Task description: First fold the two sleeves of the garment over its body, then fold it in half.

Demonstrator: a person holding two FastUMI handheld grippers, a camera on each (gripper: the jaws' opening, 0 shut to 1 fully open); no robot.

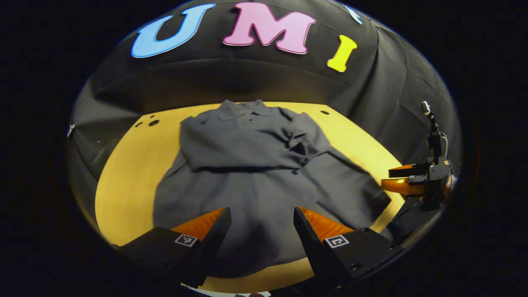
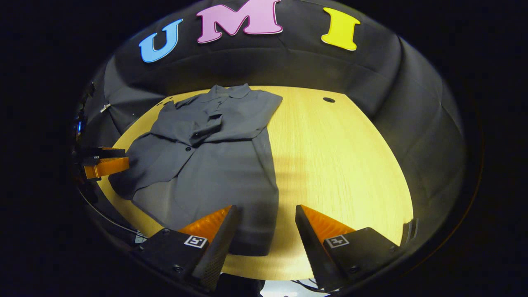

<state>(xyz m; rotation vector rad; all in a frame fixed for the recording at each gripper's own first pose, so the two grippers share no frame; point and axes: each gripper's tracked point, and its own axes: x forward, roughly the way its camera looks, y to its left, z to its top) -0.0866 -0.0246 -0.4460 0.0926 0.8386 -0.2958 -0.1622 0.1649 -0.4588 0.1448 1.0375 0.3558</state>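
A dark grey collared shirt (image 1: 255,181) lies flat on the yellow wooden table (image 1: 132,177), collar at the far end. Both sleeves are folded across its chest: one (image 1: 231,152) lies in a broad band, the other (image 1: 307,140) is bunched beside it. In the left gripper view my left gripper (image 1: 262,211) is open just above the near hem. In the right gripper view the shirt (image 2: 214,161) spreads to the left, and my right gripper (image 2: 266,208) is open by the hem's near right corner. Each gripper also appears off to the side in the other's view, the right gripper (image 1: 394,178) and the left gripper (image 2: 105,161).
Black cloth walls close in the table on the far side and both flanks. Small round holes (image 1: 153,122) (image 2: 328,100) mark the tabletop near its far edge. Bare wood (image 2: 342,165) stretches to the right of the shirt.
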